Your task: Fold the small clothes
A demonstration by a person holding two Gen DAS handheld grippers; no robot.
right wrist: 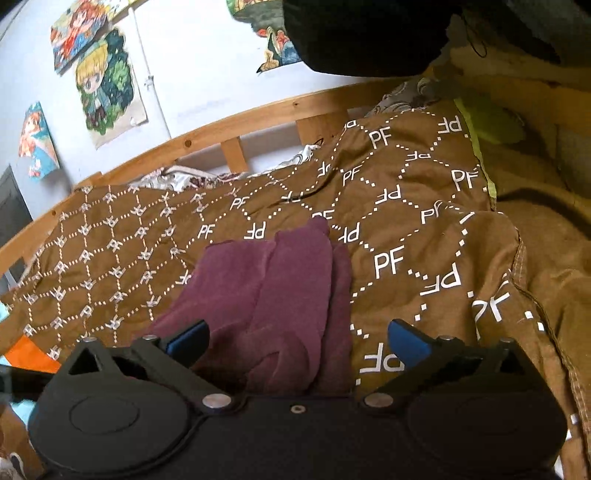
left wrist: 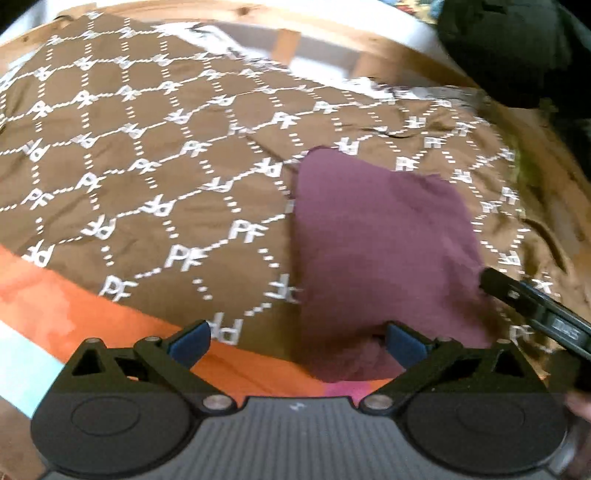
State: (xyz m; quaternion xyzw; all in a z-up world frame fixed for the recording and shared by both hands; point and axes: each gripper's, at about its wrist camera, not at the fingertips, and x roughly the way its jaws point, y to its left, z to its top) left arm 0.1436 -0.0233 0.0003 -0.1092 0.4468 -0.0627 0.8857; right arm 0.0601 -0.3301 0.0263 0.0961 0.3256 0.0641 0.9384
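Lying on the brown bedspread (left wrist: 155, 122) is the small maroon garment (left wrist: 373, 240), soft and a little wrinkled, with a smooth knitted look. From my left camera it shows as one broad flat piece with a rounded top; its near end bunches up between my left gripper (left wrist: 297, 341) fingers, close to the right blue pad (left wrist: 404, 345). My left fingers stand wide apart and press on nothing. From my right camera the same garment (right wrist: 280, 295) shows several long overlapping folds, like layers put one over another, and its near end lies between the fingers of my right gripper (right wrist: 297, 341), more on the side of the left pad (right wrist: 190, 341). These fingers are also wide, gripping nothing. At the right side of the left view a black finger of my right gripper (left wrist: 535, 306) lies at the edge of the garment; I cannot tell if it touches the cloth.

The bedspread is a thin cloth, printed with white dotted diamonds and letters "PF". An orange sheet (left wrist: 74, 306) shows under its near edge. Behind stands a wooden bed rail (right wrist: 236, 125) with short slats, then a pale wall with colourful cartoon pictures (right wrist: 105, 79). Something dark and bulky (right wrist: 369, 33) fills the top of the right view
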